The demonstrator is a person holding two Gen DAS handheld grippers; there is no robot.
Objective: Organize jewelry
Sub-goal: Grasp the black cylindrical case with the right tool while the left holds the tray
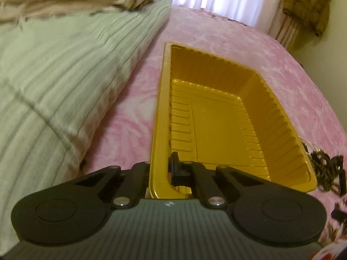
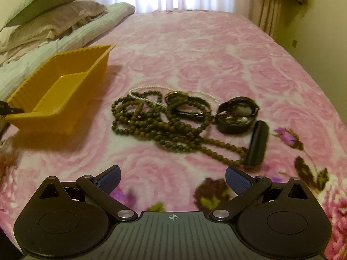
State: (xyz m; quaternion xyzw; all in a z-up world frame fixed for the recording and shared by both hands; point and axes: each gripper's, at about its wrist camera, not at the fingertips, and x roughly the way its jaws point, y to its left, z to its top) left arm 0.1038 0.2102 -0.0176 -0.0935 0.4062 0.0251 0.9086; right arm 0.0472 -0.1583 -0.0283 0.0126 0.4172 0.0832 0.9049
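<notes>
The left gripper pinches the near rim of the gold tray, one finger outside the wall, one inside. The right gripper hangs wide apart over the pink blanket, holding nothing. Right of the tray lies the jewelry: brown beads, a white cord, black bracelets. Pillows sit behind the tray.

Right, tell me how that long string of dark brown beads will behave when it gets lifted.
The long string of dark brown beads lies in loose loops, so it is probably floppy and will dangle. It overlaps the black bracelet, so it may drag it along.
</notes>
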